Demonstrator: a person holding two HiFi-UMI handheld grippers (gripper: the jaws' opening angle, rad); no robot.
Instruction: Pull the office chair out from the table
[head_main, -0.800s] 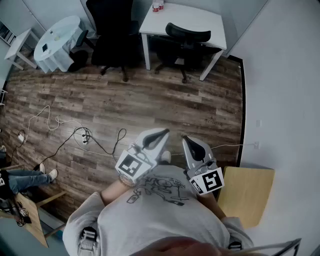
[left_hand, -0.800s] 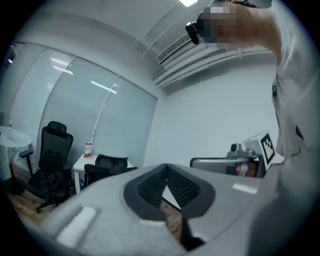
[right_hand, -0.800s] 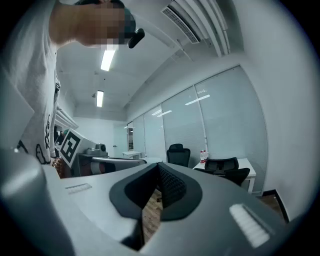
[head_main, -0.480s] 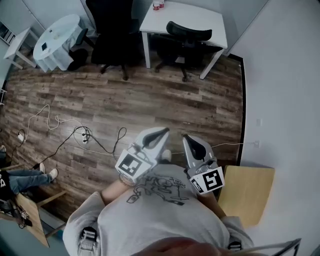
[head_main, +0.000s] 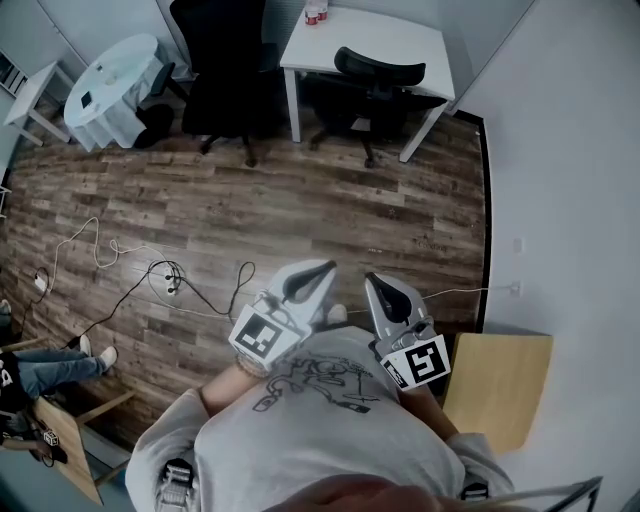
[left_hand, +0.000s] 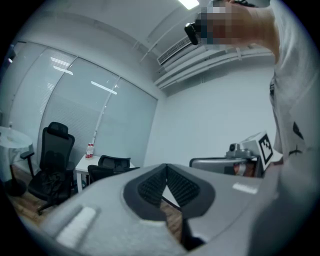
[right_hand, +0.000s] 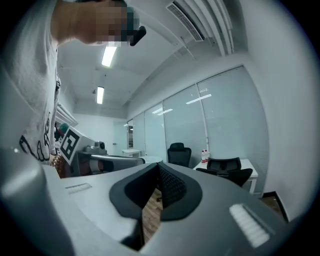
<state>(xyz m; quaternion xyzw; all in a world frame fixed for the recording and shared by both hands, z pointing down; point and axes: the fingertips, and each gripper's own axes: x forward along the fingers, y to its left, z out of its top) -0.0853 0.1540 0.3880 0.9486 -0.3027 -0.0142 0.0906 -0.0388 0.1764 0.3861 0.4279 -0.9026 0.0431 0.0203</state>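
Office chair (head_main: 380, 68) is between neither pair of jaws: the left gripper (head_main: 322, 268) and the right gripper (head_main: 372, 279) both have their ribbed pads pressed together on nothing. They are held level, side by side in front of the person's chest.

Beyond the tips lies a wide run of wood floor (head_main: 300, 200), with a loose cable (head_main: 190, 285) curling over its left half. The chair stands at the floor's far end, well apart from the grippers. It is tucked under the near edge of the white table (head_main: 385, 35), with its backrest facing this way. A taller black chair (head_main: 225, 70) stands just off the table's left edge.

The step in hand looks like the approach. It would go best by walking straight ahead, right of the cable, and opening one gripper only near the backrest. Closing on the backrest's top edge and drawing squarely away from the table's edge should let the castors roll without the chair twisting.
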